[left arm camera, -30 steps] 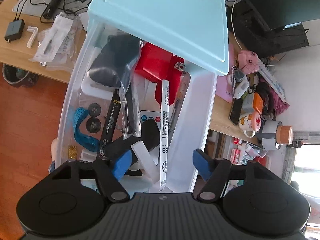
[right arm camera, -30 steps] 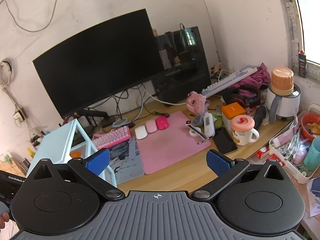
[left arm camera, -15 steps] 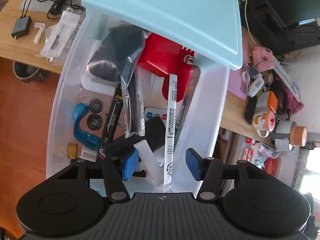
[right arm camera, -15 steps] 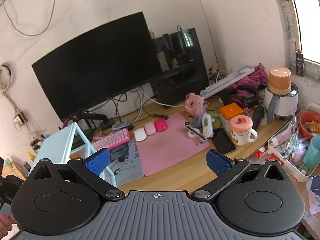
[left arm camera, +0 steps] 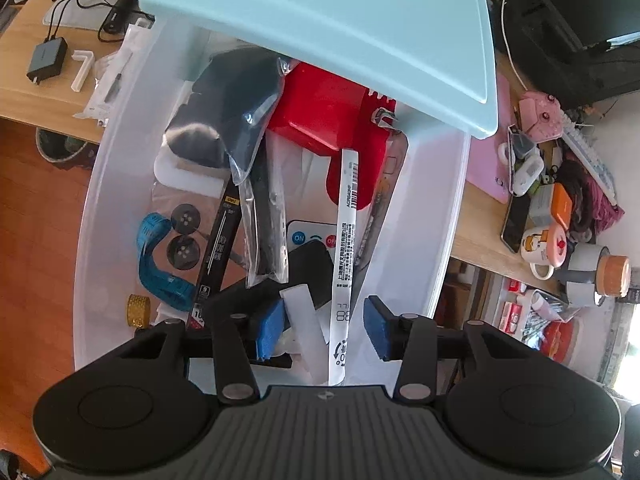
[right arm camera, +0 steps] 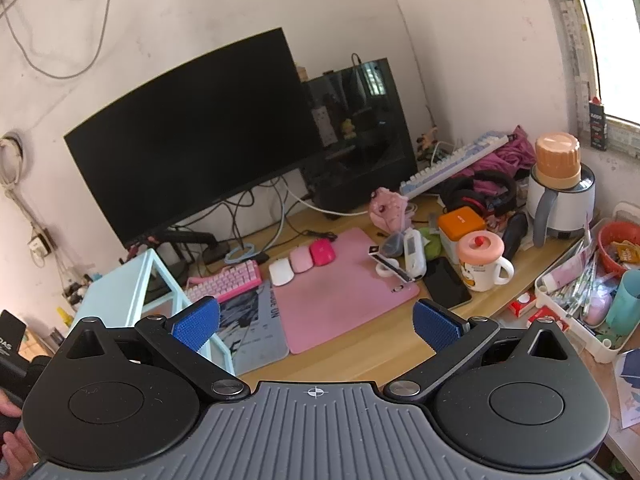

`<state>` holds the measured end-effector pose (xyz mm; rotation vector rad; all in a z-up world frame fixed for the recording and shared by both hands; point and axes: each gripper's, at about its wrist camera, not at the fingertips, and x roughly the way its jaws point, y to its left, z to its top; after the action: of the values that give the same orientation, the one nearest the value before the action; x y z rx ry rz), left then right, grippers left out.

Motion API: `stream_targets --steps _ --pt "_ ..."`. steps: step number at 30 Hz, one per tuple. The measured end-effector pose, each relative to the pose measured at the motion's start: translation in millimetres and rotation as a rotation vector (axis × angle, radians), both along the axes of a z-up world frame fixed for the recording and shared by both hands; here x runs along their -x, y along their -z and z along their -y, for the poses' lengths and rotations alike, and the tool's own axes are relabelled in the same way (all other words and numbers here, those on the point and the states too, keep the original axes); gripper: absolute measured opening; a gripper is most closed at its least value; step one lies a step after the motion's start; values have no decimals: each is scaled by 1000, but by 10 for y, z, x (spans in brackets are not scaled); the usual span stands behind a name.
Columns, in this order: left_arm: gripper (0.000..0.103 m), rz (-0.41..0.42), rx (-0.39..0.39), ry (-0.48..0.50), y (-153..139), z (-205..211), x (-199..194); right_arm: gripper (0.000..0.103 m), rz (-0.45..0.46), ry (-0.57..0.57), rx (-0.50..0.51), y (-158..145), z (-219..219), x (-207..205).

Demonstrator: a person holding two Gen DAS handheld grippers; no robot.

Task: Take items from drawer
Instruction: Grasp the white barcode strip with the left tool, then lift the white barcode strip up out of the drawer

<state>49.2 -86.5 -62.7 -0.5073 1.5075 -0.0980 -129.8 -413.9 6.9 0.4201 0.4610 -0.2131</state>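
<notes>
Two blue pads of the left gripper stand apart, astride the near end of the white labelled strip in the clear drawer; nothing clamped yet. Strip's long axis runs straight away from the gripper toward the red item, so the jaws cross it squarely; left is the nearer tool. Right gripper gapes empty over the desk, well apart from the drawer.
</notes>
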Motion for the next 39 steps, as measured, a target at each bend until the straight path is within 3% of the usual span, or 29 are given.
stream_targets --steps 5,6,7,20,28,39 --pt "45 -3 -3 4 -3 -10 -16 103 3 4 -1 -15 14 22" --pt "24 0 -5 15 10 13 -21 103 4 4 -2 -19 14 25" --pt "18 -3 -1 22 30 19 -21 103 6 3 -2 -25 15 29" --pt "18 27 33 36 13 -64 -36 103 14 6 -5 -47 28 47" --pt "18 9 94 2 -79 -264 -11 103 13 -11 -8 -39 -11 -12" --pt "18 45 167 -47 -252 -540 93 103 15 -46 -11 -48 -143 -83"
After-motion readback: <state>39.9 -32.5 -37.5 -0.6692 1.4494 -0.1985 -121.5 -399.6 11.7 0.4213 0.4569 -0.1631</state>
